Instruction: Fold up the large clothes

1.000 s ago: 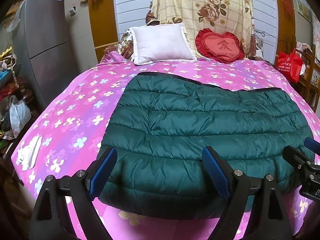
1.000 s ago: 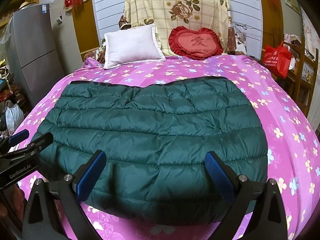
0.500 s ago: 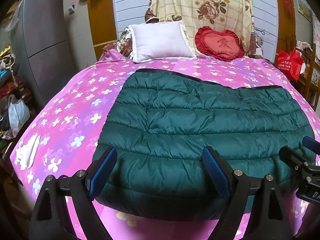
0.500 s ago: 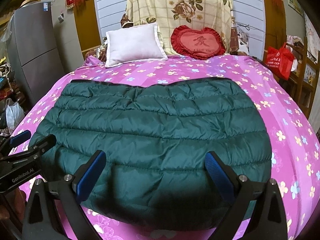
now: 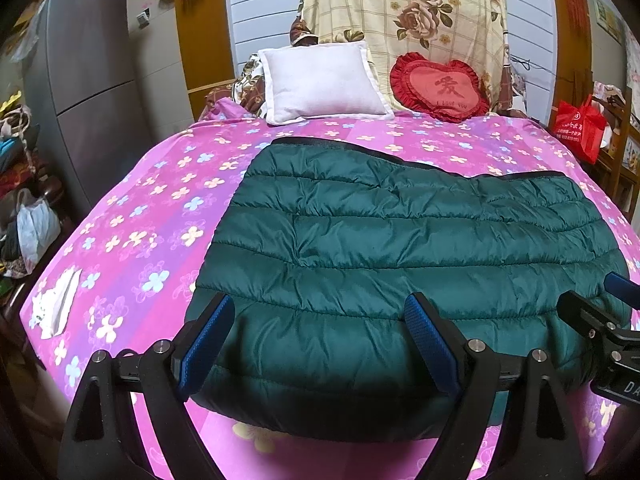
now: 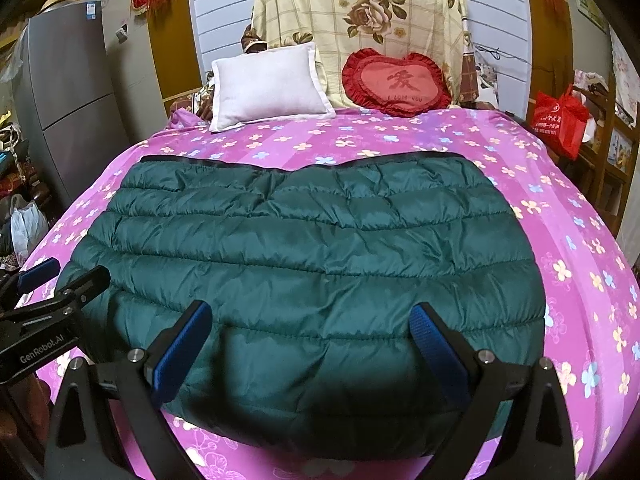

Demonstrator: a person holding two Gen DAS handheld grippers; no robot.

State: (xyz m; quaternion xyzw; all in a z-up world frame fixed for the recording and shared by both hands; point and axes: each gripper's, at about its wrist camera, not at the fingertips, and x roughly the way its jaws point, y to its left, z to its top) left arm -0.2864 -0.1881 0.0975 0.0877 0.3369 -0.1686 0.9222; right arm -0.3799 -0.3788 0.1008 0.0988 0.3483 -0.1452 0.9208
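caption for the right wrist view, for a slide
Open right claw poised over the near edge of a folded green puffer jacket on a pink floral bed.

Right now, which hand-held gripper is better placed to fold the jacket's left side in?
Left. The left hand-held gripper sits open over the green puffer jacket's near left corner; the right hand-held gripper hangs nearer the right side.

Quilted green jacket (image 5: 400,248) — slightly sheeny cloth; flowered sheet (image 5: 160,216) — matt cotton-like fabric
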